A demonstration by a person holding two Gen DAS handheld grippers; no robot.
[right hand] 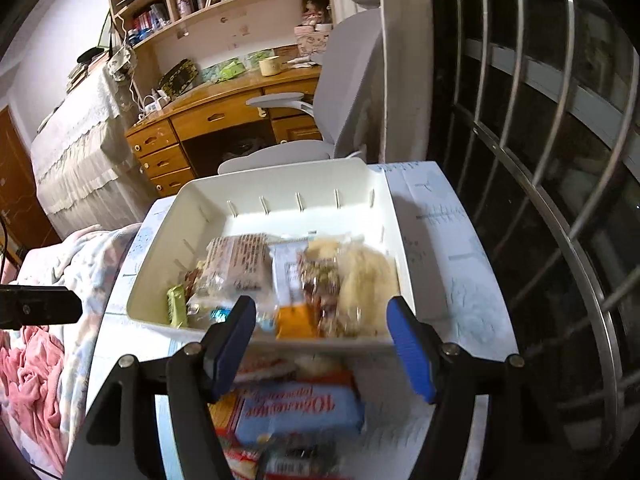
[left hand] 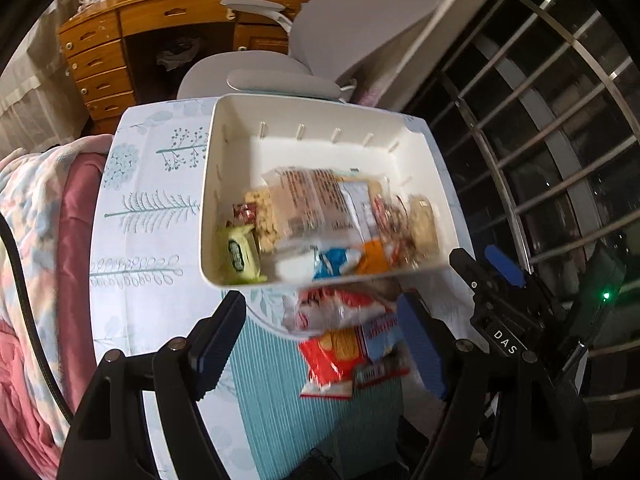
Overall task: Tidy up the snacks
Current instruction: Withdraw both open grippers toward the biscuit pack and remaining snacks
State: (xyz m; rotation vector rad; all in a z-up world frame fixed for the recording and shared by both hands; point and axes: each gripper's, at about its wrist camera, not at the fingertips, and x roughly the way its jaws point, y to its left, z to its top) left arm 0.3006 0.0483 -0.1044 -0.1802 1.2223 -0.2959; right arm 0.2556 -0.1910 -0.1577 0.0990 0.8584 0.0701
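Note:
A white bin point(left hand: 224, 152) point(right hand: 168, 240) sits on a small table with a leaf-print cloth point(left hand: 148, 208) and holds several snack packets, among them a clear brown packet point(left hand: 316, 200) point(right hand: 236, 264) and a green one point(left hand: 240, 252) point(right hand: 177, 306). More snacks lie in front of the bin: a blue box point(left hand: 380, 332) point(right hand: 300, 410) and a red packet point(left hand: 328, 364). My left gripper point(left hand: 320, 344) is open and empty above these loose snacks. My right gripper point(right hand: 322, 350) is open and empty over the bin's near rim, and it also shows in the left wrist view point(left hand: 488, 268).
A grey office chair point(left hand: 320, 40) point(right hand: 344, 92) and a wooden desk point(left hand: 132, 24) point(right hand: 208, 116) stand behind the table. A bed with a pink blanket point(left hand: 36, 280) point(right hand: 36, 372) is on the left. A barred window point(left hand: 560, 128) point(right hand: 540, 160) is on the right.

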